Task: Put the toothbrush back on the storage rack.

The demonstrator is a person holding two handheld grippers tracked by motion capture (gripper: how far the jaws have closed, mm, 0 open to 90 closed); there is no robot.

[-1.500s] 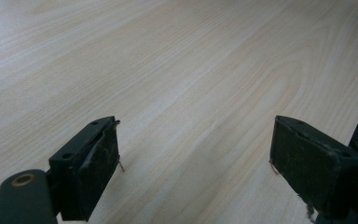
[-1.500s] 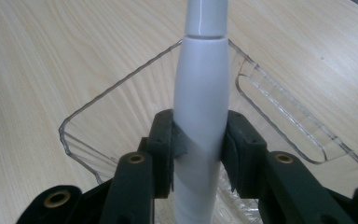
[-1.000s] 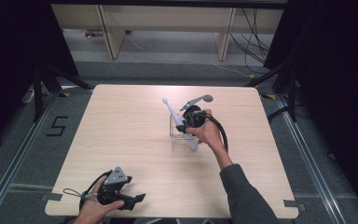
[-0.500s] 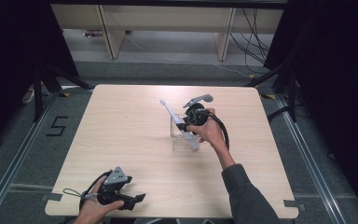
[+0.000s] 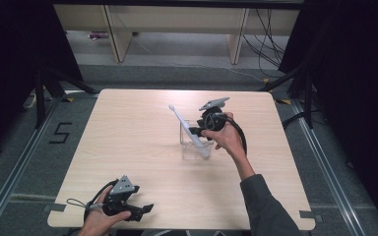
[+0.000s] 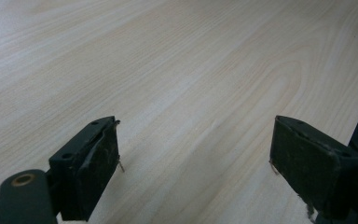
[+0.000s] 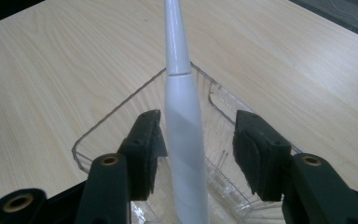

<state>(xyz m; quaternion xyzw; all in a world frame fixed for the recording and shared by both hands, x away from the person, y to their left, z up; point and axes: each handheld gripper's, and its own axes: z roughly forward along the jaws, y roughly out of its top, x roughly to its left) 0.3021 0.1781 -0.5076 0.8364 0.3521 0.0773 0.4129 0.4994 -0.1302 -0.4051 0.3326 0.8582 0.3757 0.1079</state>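
1. Right gripper: jaws spread apart around the white toothbrush. The left pad touches the handle, there's a clear gap on the right side, so we're not clamping it
2. The toothbrush sits tilted in the clear plastic box near the middle of the table, handle end down inside, head end sticking up and out over the far-left rim
3. Our read: this is a release or a re-grip over the box, we can't tell which. If releasing, we'd back out straight along the jaw axis so the touching pad doesn't drag the handle and tip it out
4. If grasping, we'd centre the handle between the pads first, then close low on the thick part, since the tapered neck would slip
5. The right hand reaches forward over the box's right side, forearm extended from bottom right, gripper angled down and left
6. Left gripper: jaws wide apart, nothing between them, just bare tabletop. It rests at the near-left table edge in the left hand, well apart from the box
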